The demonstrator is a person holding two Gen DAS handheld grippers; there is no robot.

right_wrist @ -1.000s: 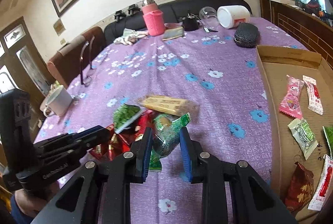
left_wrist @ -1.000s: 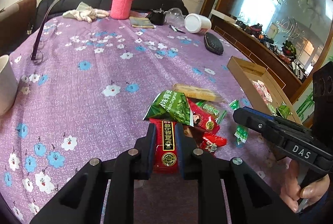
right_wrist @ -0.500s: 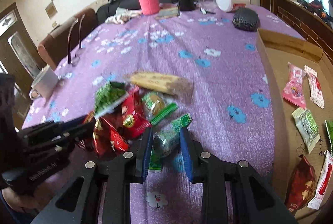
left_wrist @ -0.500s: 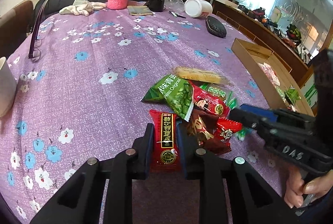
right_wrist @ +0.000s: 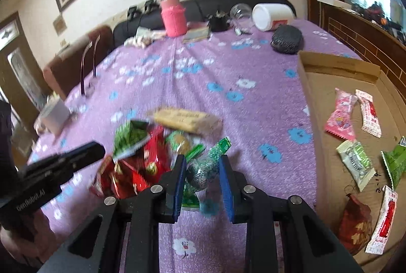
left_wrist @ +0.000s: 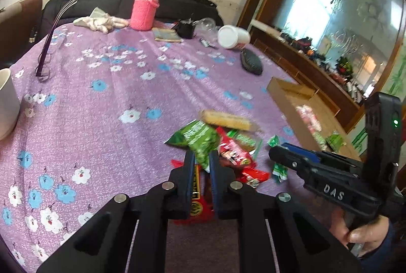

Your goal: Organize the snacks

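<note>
Left hand-held gripper [left_wrist: 201,166]: squeezed tight on the red packet [left_wrist: 196,199].
Right hand-held gripper [right_wrist: 200,174]: narrow, holding the green packet [right_wrist: 203,171].
Tip: lift slowly, carry to the box [right_wrist: 330,85] at 3 o'clock.

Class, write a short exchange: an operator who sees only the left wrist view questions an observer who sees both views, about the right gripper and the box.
Operator: What is the right gripper holding?
Observer: A green packet, held between its pads.
Operator: The gripper hides the near end of the box from me. Anything there?
Observer: Yes, a dark red bag lies there.
</note>
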